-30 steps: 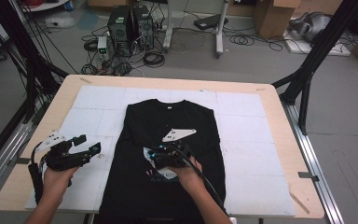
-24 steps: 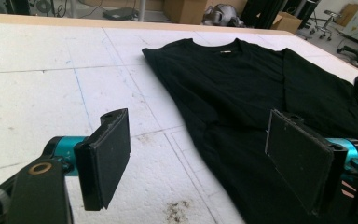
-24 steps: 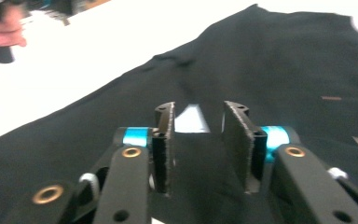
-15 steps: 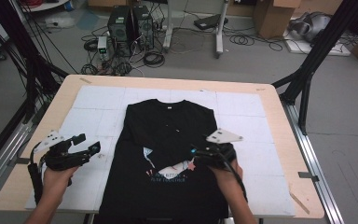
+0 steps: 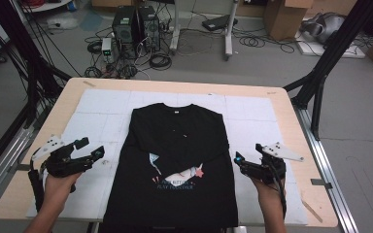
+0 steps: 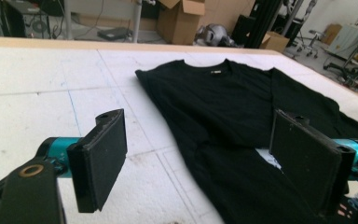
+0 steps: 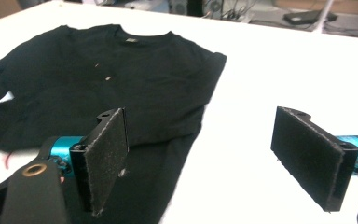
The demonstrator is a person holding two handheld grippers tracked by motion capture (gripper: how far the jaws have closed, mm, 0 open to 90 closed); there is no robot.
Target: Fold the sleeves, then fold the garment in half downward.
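A black T-shirt (image 5: 175, 141) lies flat on the white mat, collar toward the far edge, with its sleeves folded in across the chest and a small colourful print (image 5: 177, 177) showing below them. My left gripper (image 5: 91, 148) hovers open over the mat just left of the shirt; in the left gripper view (image 6: 200, 163) its jaws frame the shirt (image 6: 223, 102) with nothing between them. My right gripper (image 5: 247, 153) is off the shirt's right edge; its jaws have just been opening and stand wide and empty (image 7: 205, 158), the left jaw over the shirt's hem side (image 7: 121, 79).
The white mat (image 5: 252, 121) covers a wooden table (image 5: 291, 121). Black frame posts (image 5: 320, 82) rise at the right and left sides. Computers and cables (image 5: 131, 22) sit on the floor beyond the far edge.
My right gripper has left the middle of the shirt and swung right past its edge, with its jaws spreading apart. The left gripper stays put.
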